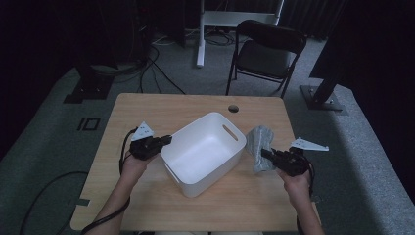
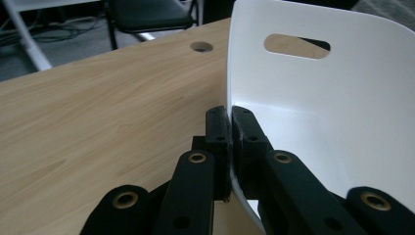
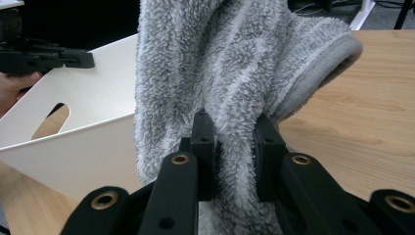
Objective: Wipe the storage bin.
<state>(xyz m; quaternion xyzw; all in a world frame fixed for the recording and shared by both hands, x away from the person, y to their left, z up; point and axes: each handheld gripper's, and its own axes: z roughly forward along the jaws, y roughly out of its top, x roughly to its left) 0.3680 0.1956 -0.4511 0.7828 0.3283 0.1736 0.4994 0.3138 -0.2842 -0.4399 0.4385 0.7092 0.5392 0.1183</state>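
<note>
Towel (image 1: 259, 147) hangs bunched just right of the white bin (image 1: 205, 152), long axis apparently running toward the far edge, pinched in the right gripper (image 1: 264, 153). Left gripper (image 1: 168, 140) is clamped on the bin's left wall.

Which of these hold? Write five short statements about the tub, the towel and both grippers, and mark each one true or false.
1. The left gripper is clamped on the rim of the white tub. True.
2. The right gripper holds nothing. False: it is shut on the grey towel.
3. The towel lies inside the tub. False: in the high view it is outside the tub, on the right gripper's side.
4. The tub has a slot handle cut in its wall. True.
5. The tub stands on the floor. False: it rests on the wooden table.
</note>
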